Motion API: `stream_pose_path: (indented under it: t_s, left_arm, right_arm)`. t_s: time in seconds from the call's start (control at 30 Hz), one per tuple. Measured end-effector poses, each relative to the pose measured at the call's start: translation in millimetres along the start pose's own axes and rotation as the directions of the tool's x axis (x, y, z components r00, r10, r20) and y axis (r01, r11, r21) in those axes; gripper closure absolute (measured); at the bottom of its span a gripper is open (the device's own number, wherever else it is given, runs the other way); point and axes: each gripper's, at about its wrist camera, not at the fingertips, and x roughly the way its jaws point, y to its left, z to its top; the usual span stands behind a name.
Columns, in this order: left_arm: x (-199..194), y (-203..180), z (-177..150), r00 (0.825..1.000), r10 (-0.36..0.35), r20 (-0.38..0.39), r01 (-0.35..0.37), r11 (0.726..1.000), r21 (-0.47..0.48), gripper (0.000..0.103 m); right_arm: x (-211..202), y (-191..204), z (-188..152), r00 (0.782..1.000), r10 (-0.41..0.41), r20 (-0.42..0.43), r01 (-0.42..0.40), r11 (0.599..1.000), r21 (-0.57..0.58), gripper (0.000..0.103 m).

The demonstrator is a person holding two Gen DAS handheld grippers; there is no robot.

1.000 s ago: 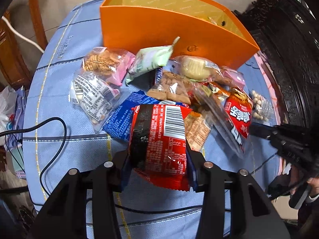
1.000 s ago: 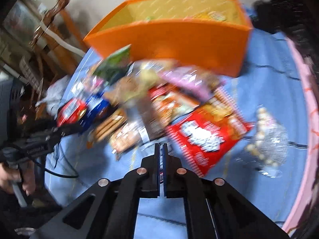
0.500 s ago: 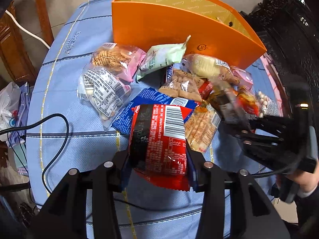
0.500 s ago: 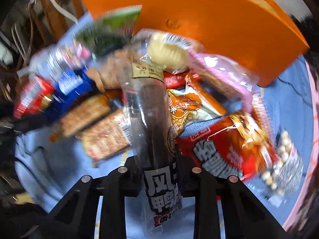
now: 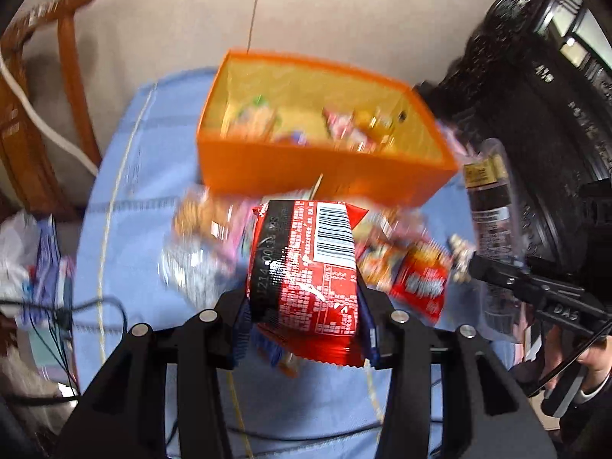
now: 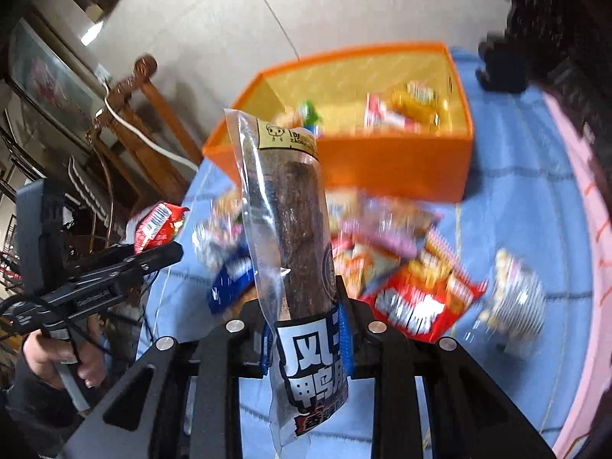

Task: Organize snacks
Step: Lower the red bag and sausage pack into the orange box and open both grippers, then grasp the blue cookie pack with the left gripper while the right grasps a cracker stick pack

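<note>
My left gripper point(image 5: 304, 329) is shut on a red snack packet point(image 5: 306, 275) with a barcode, held above the table. My right gripper point(image 6: 306, 329) is shut on a long clear packet holding a dark meat stick point(image 6: 294, 229), raised upright. The orange box point(image 5: 325, 168) stands beyond both; it also shows in the right wrist view point(image 6: 382, 164), with several snacks inside. A heap of loose snack packets point(image 6: 382, 241) lies on the blue tablecloth in front of the box. The right gripper with its packet point(image 5: 493, 222) shows at the right of the left wrist view.
A red packet point(image 6: 424, 298) and a clear bag of pale balls point(image 6: 512, 306) lie at the right of the heap. A wooden chair point(image 5: 42, 114) stands at the left, dark carved furniture point(image 5: 554, 114) at the right. Black cables point(image 5: 76, 306) trail over the table's left edge.
Both grippers have lifted and tilted up, so the inside of the orange box now shows. The right gripper went from shut and empty to gripping the meat stick packet and raised it off the heap.
</note>
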Motion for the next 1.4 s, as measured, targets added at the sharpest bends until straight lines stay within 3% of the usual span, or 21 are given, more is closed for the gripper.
stream_pose_path:
  t_s: [0.13,0.23,0.5,0.63,0.67,0.7,0.77,0.93,1.0,1.2,1.4]
  left_arm:
    - [-9.6,-10.8,38.5,0.998,0.008,0.070,-0.010,0.999,0.031,0.059]
    - [-5.8,-16.0,68.5,0.995,0.003,0.098,-0.006,0.999,0.035,0.059]
    - [44.3,-13.9,128.6,0.998,0.026,0.055,-0.026,1.000,0.012,0.059]
    - [67.2,-4.8,152.1,0.999,0.023,0.040,-0.022,0.999,-0.031,0.056]
    - [70.6,-1.1,154.5,0.999,0.028,0.039,-0.026,0.999,-0.040,0.044]
    - [74.1,1.5,157.3,0.998,0.052,0.041,-0.050,0.997,-0.052,0.021]
    - [71.8,6.6,154.5,0.991,0.117,0.068,-0.112,0.991,-0.077,0.009]
    - [71.6,18.1,130.8,0.992,0.124,0.022,-0.122,0.990,-0.065,0.009]
    - [67.3,20.4,116.7,0.990,0.138,0.003,-0.138,0.989,-0.058,0.009]
    - [58.6,29.5,64.0,0.990,0.123,-0.063,-0.128,0.988,-0.085,0.009]
    - [54.5,30.7,7.6,0.984,0.128,-0.127,-0.136,0.989,-0.053,0.009]
  right_arm:
    - [-9.7,6.4,39.4,0.996,-0.035,0.085,0.039,0.998,-0.045,0.076]
    - [-11.1,9.2,70.3,0.980,-0.132,0.148,0.148,0.984,-0.101,0.076]
    - [16.0,9.1,138.1,0.963,-0.192,0.191,0.223,0.963,-0.155,0.074]
    - [34.3,6.3,153.8,0.948,-0.229,0.221,0.265,0.953,-0.149,0.070]
    - [37.7,5.0,156.0,0.942,-0.243,0.232,0.280,0.949,-0.145,0.063]
    - [42.9,1.8,157.1,0.932,-0.268,0.245,0.307,0.942,-0.137,0.045]
    - [50.2,-5.2,152.6,0.909,-0.337,0.247,0.372,0.921,-0.112,0.038]
    - [56.9,-16.8,124.2,0.941,-0.297,0.163,0.312,0.947,-0.079,0.037]
    - [56.3,-18.1,107.8,0.949,-0.284,0.135,0.294,0.954,-0.062,0.033]
    - [45.2,-12.5,46.1,0.953,-0.290,0.082,0.292,0.956,-0.009,0.014]
    - [39.6,-8.5,-14.8,0.969,-0.247,-0.030,0.249,0.966,0.068,0.010]
